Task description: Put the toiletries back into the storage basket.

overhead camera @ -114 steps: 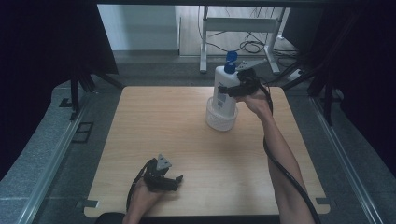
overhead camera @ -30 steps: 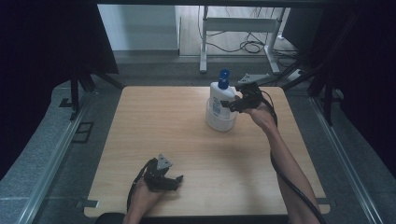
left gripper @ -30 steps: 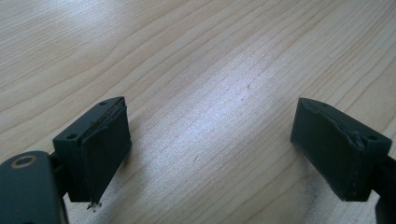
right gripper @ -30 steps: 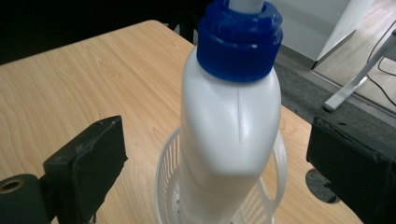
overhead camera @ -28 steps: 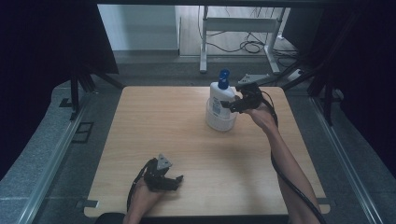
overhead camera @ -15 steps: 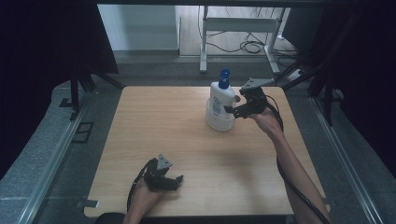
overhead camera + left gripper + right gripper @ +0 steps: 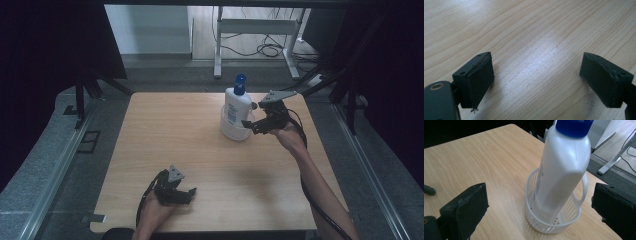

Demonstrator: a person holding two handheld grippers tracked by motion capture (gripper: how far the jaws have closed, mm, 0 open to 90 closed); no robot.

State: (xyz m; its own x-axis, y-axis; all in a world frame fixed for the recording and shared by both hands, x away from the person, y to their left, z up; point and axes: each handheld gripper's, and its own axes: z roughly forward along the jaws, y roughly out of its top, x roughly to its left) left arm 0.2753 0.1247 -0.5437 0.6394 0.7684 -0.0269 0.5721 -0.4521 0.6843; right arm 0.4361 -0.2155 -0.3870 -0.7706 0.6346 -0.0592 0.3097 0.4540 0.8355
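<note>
Your high view is dim, dark at both sides, with daylight on the floor beyond the worktop [image 7: 190, 150]. A pale glare patch sits on the wood between your left tongs [image 7: 536, 75]. The bottle [image 7: 564, 167] looks softly blurred, its top cropped.

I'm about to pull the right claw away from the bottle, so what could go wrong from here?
1. The white bottle stands tilted in the small white basket, leaning on its rim; a nudge could tip both over.
2. The right claw, jaws just opened and off the bottle, sits close beside it, so a sideways retreat might clip the bottle or the basket's handle.
3. The basket sits near the far part of the table; a toppled bottle could roll off.
</note>
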